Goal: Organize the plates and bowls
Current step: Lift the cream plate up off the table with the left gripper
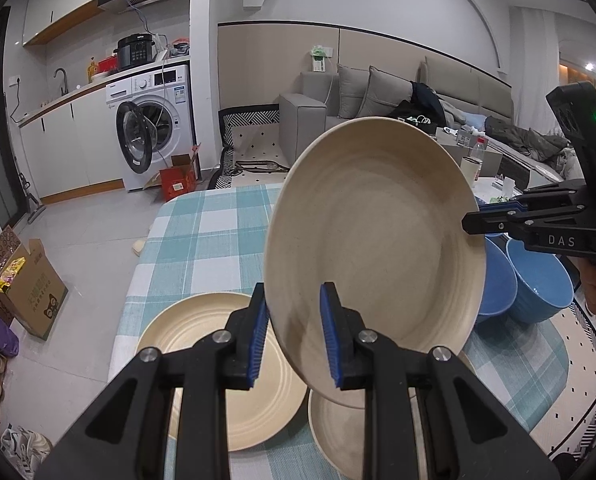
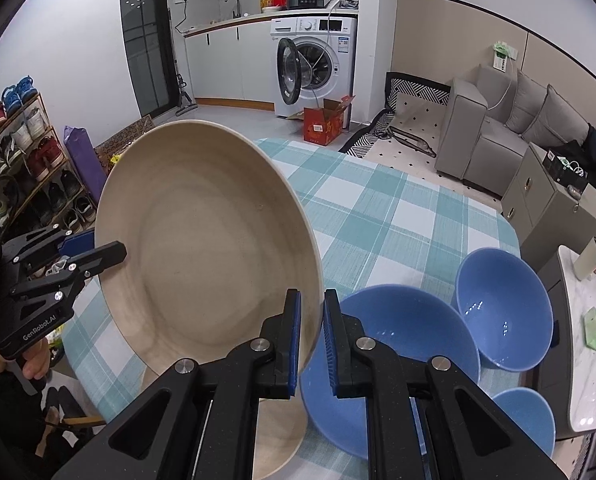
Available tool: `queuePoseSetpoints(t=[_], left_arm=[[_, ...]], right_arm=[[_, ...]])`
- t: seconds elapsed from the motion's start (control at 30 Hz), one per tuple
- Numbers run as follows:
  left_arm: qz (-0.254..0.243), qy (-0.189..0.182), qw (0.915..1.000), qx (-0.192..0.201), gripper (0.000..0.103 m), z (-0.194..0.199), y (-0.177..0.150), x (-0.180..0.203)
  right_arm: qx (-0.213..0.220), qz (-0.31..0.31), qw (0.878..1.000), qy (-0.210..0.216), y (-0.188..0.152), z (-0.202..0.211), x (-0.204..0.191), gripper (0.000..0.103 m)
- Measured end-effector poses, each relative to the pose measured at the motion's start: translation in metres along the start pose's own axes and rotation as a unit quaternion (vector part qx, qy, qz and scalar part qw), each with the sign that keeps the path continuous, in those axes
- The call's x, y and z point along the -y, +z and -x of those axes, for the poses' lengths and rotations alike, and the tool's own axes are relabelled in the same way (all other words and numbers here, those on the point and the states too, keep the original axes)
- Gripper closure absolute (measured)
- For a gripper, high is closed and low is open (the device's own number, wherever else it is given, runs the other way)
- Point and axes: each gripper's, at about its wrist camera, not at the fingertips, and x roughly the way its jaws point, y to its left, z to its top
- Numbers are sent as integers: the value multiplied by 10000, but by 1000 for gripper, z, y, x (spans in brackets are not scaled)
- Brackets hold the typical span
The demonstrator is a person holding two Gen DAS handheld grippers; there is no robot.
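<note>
Both tongs grip one beige plate [image 1: 374, 236], raised clear of the bench [image 1: 217, 216] and tilted steeply, its hollow side facing the cameras. The left tongs [image 1: 293, 332] clamp its lower rim, one blue pad on each face. The right tongs [image 2: 312, 340] pinch the opposite rim, nearly closed on the thin edge; in the left view they [image 1: 474, 222] meet the plate from the right.

On the checked cloth beneath lie a second beige plate [image 1: 213, 364] at lower left and a third beige plate [image 1: 334, 432], partly hidden by the held one. To the right stand three blue bowls: a large blue bowl [image 2: 402, 348], a tilted blue bowl [image 2: 502, 308] just beside it, and a small blue bowl [image 2: 526, 420] nearest the bench edge.
</note>
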Motion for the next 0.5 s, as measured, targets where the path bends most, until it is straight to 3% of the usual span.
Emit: queuePoseSetpoints(t=[0.5], left_arm=[[-108, -99, 9997, -213, 79, 10, -32, 10]], right_arm=[[-115, -41, 9999, 35, -47, 11, -21, 92]])
